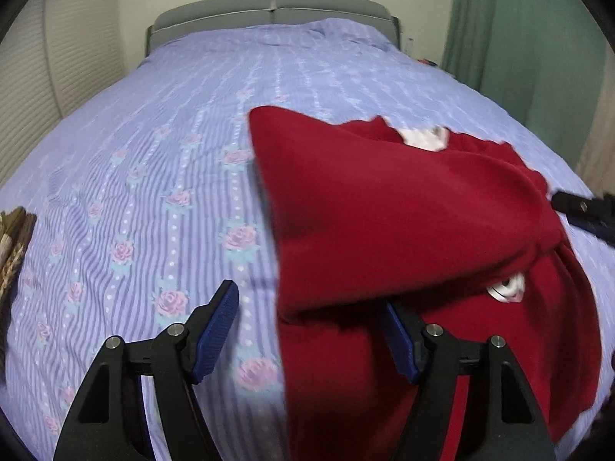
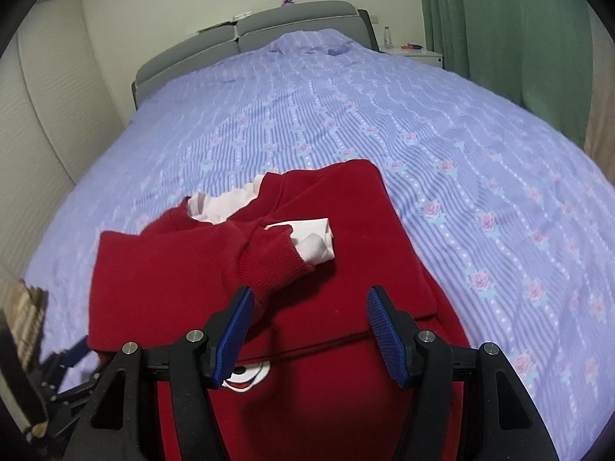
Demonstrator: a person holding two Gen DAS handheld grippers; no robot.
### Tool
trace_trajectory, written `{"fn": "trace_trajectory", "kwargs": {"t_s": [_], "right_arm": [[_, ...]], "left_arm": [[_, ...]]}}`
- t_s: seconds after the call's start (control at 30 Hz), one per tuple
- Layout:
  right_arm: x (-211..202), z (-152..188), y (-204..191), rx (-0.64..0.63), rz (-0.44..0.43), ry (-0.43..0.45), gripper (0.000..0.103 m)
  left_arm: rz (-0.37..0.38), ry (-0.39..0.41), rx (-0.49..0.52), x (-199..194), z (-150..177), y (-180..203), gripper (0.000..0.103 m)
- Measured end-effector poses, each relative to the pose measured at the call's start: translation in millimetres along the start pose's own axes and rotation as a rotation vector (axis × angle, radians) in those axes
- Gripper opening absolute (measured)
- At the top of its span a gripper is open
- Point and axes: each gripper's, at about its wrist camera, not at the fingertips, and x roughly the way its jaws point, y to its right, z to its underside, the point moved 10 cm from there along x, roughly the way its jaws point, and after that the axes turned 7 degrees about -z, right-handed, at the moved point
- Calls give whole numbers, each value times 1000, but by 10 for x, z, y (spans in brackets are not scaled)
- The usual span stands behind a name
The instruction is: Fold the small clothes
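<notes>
A small red sweatshirt [image 2: 184, 269] with a white collar and white inner cuff lies on the bed near the front edge; it also shows in the left wrist view [image 1: 403, 223]. One sleeve is folded across the body, its ribbed cuff [image 2: 273, 257] pointing right. A white cartoon print [image 2: 246, 376] shows low on the front. My left gripper [image 1: 311, 330] is open, its right finger under the sweatshirt's left folded edge. My right gripper [image 2: 309, 330] is open just above the sweatshirt's lower body, holding nothing. The right gripper's tip also shows at the right edge of the left wrist view [image 1: 584, 211].
The bed carries a lilac striped cover with roses [image 2: 423, 134]. A grey headboard [image 2: 292, 23] stands at the far end. Green curtains [image 2: 499, 38] hang at the right, beside a white nightstand [image 2: 415, 52]. A woven brown item [image 1: 11, 246] lies at the bed's left edge.
</notes>
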Motion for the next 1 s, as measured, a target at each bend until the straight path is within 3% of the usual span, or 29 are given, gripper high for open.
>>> {"fn": "trace_trajectory", "kwargs": {"t_s": [0.03,0.07,0.13,0.33,0.4,0.5,0.57,0.63,0.67,0.73,0.77,0.87,1.0], "right_arm": [[74,15,-21,6,-16,-27,61],[152,37,-44,8,-24,-59,61],[281,53,-91,23,-47,-97,61],[609,9,-132,79,-94,-127,59],[652,-17,-147,90,-116,-110,35],[473,-137,-214,38,-114,-34,28],[206,-322,-266,-89,-46,108,28],[241,-335,-261,-156,-25,112,29],[421,-244,-196,-158,-21,30,30],[614,-104,-100,-143,-23,-61,40],[670,-43,-34,-133,-16,-82,51],[530,-61,49,-102,-2,-26,68],[303,-10,123,-93,21,-9,71]], "left_arm": [[-24,-4,-7,42,-8,-37,54],[-47,-15,-9,95,-6,-75,52],[-3,-38,-25,135,17,-86,43],[-13,-50,11,108,7,-94,42],[-19,-55,15,104,-13,-87,42],[-11,-69,23,132,-7,-58,42],[-7,-75,27,148,15,-25,43],[-35,-72,42,152,18,-5,43],[-44,-74,46,155,25,0,43],[-51,-81,52,166,35,4,43],[-54,-85,50,171,38,-2,44],[-53,-104,23,185,47,-52,47],[-63,-118,-10,187,59,-116,55]]}}
